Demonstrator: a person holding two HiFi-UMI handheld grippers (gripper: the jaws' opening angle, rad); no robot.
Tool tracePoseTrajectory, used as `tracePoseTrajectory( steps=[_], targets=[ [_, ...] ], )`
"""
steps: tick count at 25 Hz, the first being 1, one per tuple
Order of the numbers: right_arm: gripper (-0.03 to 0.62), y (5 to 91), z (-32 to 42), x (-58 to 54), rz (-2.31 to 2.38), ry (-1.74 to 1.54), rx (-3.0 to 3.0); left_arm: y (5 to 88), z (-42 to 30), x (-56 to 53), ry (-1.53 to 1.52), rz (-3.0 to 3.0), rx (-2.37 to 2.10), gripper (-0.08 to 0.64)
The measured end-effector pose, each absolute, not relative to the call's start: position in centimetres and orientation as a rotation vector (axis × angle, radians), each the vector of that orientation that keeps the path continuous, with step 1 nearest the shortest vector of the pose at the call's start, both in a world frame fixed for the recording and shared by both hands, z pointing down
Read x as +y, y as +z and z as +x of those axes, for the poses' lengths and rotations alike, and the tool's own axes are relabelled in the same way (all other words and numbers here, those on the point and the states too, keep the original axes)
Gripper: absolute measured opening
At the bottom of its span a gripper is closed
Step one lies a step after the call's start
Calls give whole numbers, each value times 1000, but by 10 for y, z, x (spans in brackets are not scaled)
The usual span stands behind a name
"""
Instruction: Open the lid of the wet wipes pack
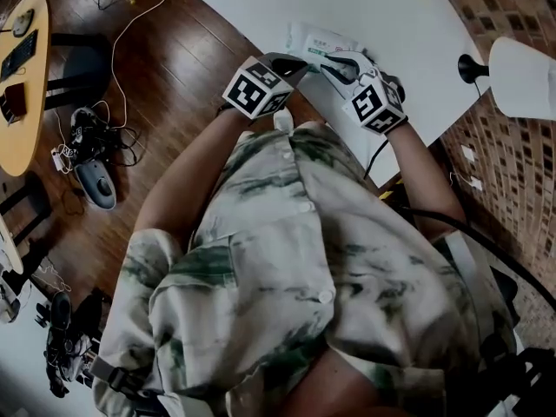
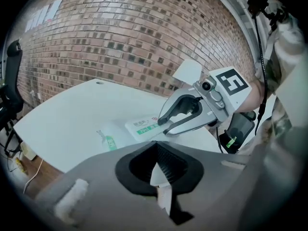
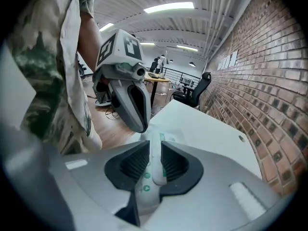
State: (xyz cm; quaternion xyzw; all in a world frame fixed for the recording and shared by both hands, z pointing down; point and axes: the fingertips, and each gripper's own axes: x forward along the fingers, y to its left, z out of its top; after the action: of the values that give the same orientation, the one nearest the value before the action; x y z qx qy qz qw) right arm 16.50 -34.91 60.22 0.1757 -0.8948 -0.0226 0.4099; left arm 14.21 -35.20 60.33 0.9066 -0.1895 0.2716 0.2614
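A white table stands against a brick wall. Just right of the table sits a white lamp. Left of the table, dark wood floor carries tangled cables and a wooden desk. Strip lights glow overhead.

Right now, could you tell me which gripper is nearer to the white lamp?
Right. The right gripper, jaws opening around the wet wipes pack, is on the side toward the white lamp; the left gripper grips the pack's corner farther from it.
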Motion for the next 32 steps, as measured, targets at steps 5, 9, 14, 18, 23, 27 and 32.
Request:
tracePoseTrajectory(
  steps=[5,9,14,18,23,27,32],
  targets=[
    [74,609,161,-350,403,-87,-2239,620,152,-353,771,2443,-498,2],
    [60,608,162,-350,400,-74,-2246,627,156,-353,798,2446,-479,2],
    [51,606,161,-349,380,-64,-2250,626,157,-351,795,2470,-459,1],
    [29,601,161,-349,374,-33,-2271,631,157,-352,792,2470,-468,0],
    [20,580,162,-362,408,2,-2326,631,157,-351,792,2454,-466,0],
    [17,569,165,-373,426,9,-2347,631,157,-352,773,2437,-482,0],
    [15,561,168,-387,443,33,-2369,633,157,-351,749,2416,-495,0]
  ],
)
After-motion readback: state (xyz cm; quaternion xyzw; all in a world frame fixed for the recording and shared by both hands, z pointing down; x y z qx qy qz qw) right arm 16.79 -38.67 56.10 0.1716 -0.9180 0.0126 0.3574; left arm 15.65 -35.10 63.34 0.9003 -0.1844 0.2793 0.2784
